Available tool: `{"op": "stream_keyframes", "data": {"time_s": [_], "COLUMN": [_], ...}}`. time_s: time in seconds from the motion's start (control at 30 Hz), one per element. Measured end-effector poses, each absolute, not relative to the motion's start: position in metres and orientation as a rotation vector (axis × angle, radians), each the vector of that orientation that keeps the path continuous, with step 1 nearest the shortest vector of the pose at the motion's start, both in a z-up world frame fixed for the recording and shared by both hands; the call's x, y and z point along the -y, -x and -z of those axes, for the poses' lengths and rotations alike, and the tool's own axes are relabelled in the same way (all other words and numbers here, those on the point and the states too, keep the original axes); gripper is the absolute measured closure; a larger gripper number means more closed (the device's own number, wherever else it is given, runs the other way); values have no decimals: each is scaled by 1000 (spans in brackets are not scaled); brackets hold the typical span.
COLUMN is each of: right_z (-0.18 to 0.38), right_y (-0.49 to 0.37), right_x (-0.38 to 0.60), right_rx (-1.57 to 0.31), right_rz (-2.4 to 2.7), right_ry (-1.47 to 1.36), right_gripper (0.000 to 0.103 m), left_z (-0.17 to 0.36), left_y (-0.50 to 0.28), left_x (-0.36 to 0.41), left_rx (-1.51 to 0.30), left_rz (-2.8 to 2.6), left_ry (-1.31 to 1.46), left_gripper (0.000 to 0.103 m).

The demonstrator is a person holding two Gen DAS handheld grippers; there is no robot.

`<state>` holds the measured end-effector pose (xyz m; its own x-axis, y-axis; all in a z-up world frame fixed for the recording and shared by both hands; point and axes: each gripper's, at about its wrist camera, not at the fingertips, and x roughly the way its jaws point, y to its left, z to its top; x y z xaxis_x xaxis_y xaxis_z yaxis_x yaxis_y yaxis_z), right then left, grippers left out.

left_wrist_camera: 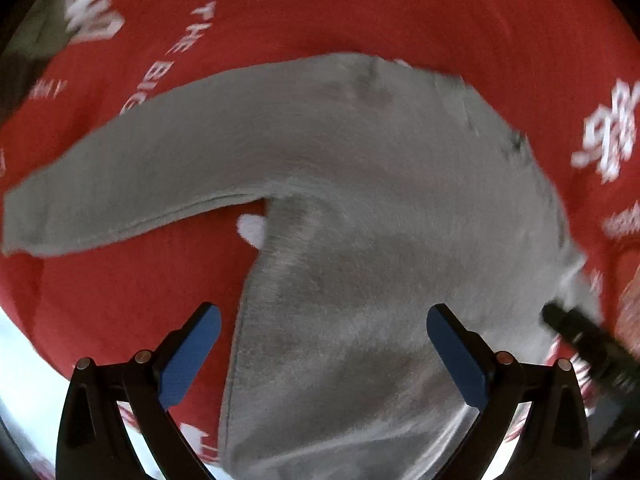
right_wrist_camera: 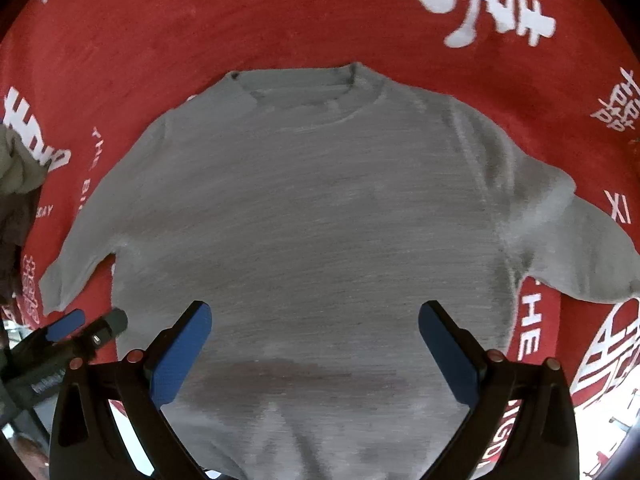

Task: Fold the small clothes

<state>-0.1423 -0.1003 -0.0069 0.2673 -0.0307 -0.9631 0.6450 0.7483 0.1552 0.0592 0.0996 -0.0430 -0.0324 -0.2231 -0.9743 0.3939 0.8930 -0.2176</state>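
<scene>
A small grey sweater [right_wrist_camera: 304, 216] lies face-up and spread flat on a red cloth [right_wrist_camera: 168, 36] printed with white lettering, collar at the far side and both sleeves angled outward, laid out, it appears, so folding can begin. At far left a rumpled olive-drab garment [right_wrist_camera: 16, 164] waits at the cloth's edge, likely the next piece. Beside it the left gripper [right_wrist_camera: 86, 326], jaws spread wide and holding nothing, hovers near the cuff of the left sleeve [left_wrist_camera: 132, 184]; its own camera looks down over the sweater's side seam, the sleeve stretching away long and flat. Moving right, the right gripper [right_wrist_camera: 316, 344] hangs over the hem, its jaws likewise apart and empty, blue-padded fingers [right_wrist_camera: 182, 358] straddling the body of the knit. The fabric looks soft, fine-ribbed and slightly fuzzy, with a ribbed crew neck; a darker shadowed patch sits near the hem. At far right the other sleeve [right_wrist_camera: 580, 240] droops toward the cloth's printed edge.
</scene>
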Motion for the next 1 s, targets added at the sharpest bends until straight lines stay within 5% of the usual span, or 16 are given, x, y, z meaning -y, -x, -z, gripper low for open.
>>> {"op": "stream_keyframes", "data": {"time_s": [0.57, 1.0], "right_z": [14, 18], "right_y": [91, 54], "right_x": [37, -7], "right_rx": [-1245, -1266], "right_rz": [289, 178], "right_ry": [-503, -432], "right_gripper": [0, 0], "left_z": [88, 100], "left_y": [-137, -168], "left_x": [-322, -329], "left_rx": [-1370, -1261], "left_rz": [169, 220], "left_ry": [615, 818], "left_gripper": [0, 0]}}
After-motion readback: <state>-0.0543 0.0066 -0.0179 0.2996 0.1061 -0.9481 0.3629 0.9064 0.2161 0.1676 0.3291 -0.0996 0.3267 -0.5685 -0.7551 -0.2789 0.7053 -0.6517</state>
